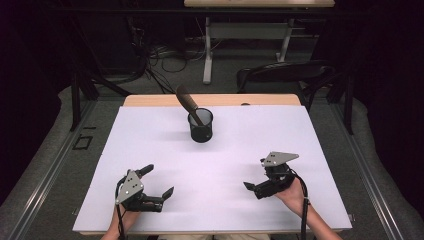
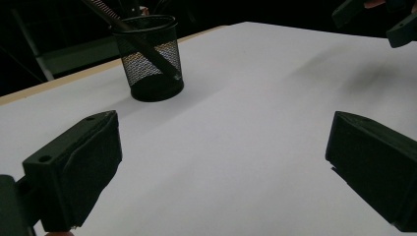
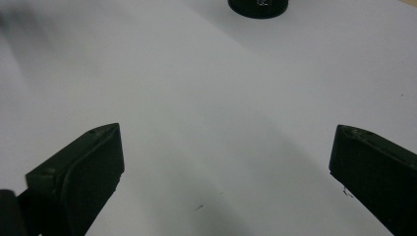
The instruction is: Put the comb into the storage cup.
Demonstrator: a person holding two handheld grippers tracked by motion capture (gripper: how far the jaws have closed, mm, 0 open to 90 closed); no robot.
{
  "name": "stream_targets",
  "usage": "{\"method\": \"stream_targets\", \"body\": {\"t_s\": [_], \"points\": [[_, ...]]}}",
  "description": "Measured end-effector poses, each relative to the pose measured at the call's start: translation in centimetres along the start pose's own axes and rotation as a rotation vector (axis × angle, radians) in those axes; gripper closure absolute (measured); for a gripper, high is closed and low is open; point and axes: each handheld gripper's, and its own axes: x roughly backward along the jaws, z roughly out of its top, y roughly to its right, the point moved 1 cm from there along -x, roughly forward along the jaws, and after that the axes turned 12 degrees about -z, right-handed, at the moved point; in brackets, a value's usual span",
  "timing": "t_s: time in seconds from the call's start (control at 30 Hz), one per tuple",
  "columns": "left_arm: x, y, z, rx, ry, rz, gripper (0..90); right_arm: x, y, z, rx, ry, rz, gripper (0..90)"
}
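A white sheet covers my bench (image 1: 220, 200) in a dark room. The black mesh cup (image 1: 201, 126), holding a brown stick (image 1: 187, 101), stands well ahead of my left gripper (image 1: 159, 181) and right gripper (image 1: 255, 175); both pairs of fingers gape wide, empty.

No readable text, labels, brands or numbers anywhere. Checked the white table sheet (image 1: 225, 165), the black mesh cup (image 1: 201, 126) and the grey plates on both grippers: all unmarked. Nothing legible in either gripper view; the small dark specks on the sheet there are not characters.
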Motion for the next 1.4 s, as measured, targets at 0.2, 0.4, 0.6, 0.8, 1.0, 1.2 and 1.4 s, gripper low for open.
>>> {"method": "stream_targets", "body": {"t_s": [0.2, 0.4, 0.6, 0.8, 1.0, 1.2, 1.4], "points": [[0.0, 0.0, 0.0, 0.001, 0.0, 0.001, 0.5, 0.9, -0.2, -0.9, 0.01, 0.025, -0.017, 0.0], [0.0, 0.0, 0.0, 0.001, -0.001, 0.001, 0.5, 2.0, -0.1, -1.7, 0.002, 0.051, -0.042, 0.0], [0.0, 0.1, 0.0, 0.001, -0.002, 0.0, 0.5, 2.8, -0.1, -2.6, -0.019, 0.075, -0.064, 0.0], [0.0, 0.1, 0.0, 0.002, -0.003, 0.0, 0.5, 3.6, -0.2, -3.3, -0.028, 0.09, -0.085, 0.0], [0.0, 0.1, 0.0, 0.0, -0.005, -0.001, 0.5, 4.3, -0.3, -3.8, -0.042, 0.129, -0.11, 0.0], [0.0, 0.1, 0.0, -0.004, -0.008, -0.003, 0.5, 4.6, -0.4, -4.0, -0.048, 0.138, -0.113, 0.0], [-0.1, 0.1, 0.0, -0.005, -0.008, -0.003, 0.5, 5.0, -0.2, -4.3, -0.069, 0.15, -0.119, 0.0]]}}
